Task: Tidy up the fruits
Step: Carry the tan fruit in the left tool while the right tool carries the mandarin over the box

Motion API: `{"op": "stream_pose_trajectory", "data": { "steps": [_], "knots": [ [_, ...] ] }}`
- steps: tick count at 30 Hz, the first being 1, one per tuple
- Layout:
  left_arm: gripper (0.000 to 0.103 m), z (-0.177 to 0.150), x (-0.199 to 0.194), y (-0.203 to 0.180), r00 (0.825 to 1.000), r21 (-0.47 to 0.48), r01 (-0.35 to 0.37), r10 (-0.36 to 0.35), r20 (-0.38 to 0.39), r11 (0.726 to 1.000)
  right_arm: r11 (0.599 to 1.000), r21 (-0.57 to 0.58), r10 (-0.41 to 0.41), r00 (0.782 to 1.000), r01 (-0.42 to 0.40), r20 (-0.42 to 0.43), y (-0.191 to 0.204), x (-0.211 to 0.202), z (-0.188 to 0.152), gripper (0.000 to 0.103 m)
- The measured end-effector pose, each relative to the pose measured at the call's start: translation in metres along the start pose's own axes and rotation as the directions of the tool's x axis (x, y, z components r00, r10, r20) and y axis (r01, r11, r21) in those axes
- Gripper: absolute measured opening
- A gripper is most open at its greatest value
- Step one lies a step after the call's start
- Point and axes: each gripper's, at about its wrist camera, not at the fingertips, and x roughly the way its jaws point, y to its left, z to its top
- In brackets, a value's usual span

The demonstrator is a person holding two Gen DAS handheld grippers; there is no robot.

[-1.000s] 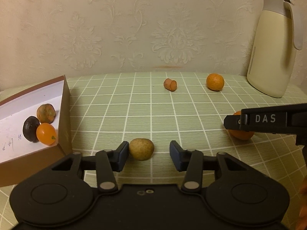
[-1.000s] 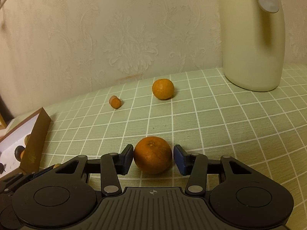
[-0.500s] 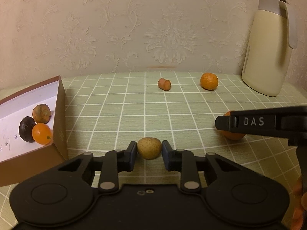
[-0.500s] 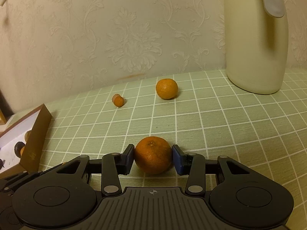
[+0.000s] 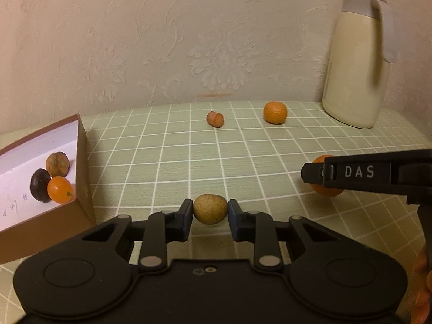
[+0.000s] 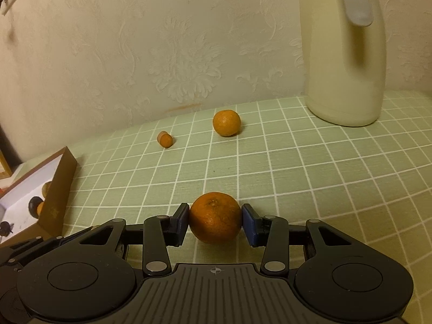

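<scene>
My left gripper (image 5: 210, 213) is shut on a small yellow-brown fruit (image 5: 210, 208) and holds it just above the green checked tablecloth. My right gripper (image 6: 215, 220) is shut on an orange (image 6: 215, 217); that orange also shows in the left wrist view (image 5: 325, 189) behind the right gripper's side. A brown box with a white inside (image 5: 81, 145) stands at the left and holds three fruits: a brown one (image 5: 57, 164), a dark one (image 5: 39, 185) and a small orange one (image 5: 60, 189).
A second orange (image 5: 274, 112) and a short orange-red piece (image 5: 215, 118) lie near the wall. A tall cream jug (image 5: 356, 62) stands at the back right. The box wall (image 6: 58, 194) is at the left in the right wrist view.
My left gripper closed on the yellow-brown fruit and lifted it slightly. My right gripper closed the last gap onto the orange and rose a little.
</scene>
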Motion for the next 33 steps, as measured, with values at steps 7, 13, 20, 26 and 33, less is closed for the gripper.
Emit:
{"op": "stream_pose_trajectory", "data": {
  "steps": [7,13,20,26,33],
  "knots": [
    [0.018,0.0,-0.03,-0.005,1.0,0.018,0.005,-0.006,0.012,1.0,1.0,0.016,0.012,1.0,-0.013,0.018,0.004,-0.031,-0.003,0.042],
    [0.018,-0.004,-0.065,0.003,0.999,0.019,-0.005,0.004,0.044,1.0,0.999,0.013,0.042,0.999,-0.043,0.029,0.019,-0.062,-0.014,0.042],
    [0.018,-0.01,-0.11,0.032,0.996,-0.021,-0.043,0.045,0.08,0.999,0.992,-0.035,0.123,0.991,-0.121,0.045,0.057,-0.093,-0.024,0.042],
    [0.018,-0.016,-0.151,0.07,0.987,-0.081,-0.107,0.116,0.111,0.991,0.969,-0.117,0.225,0.972,-0.216,0.065,0.105,-0.115,-0.029,0.042],
    [0.018,-0.023,-0.189,0.115,0.966,-0.165,-0.202,0.224,0.132,0.965,0.921,-0.208,0.349,0.935,-0.328,0.069,0.161,-0.132,-0.034,0.042]
  ]
}}
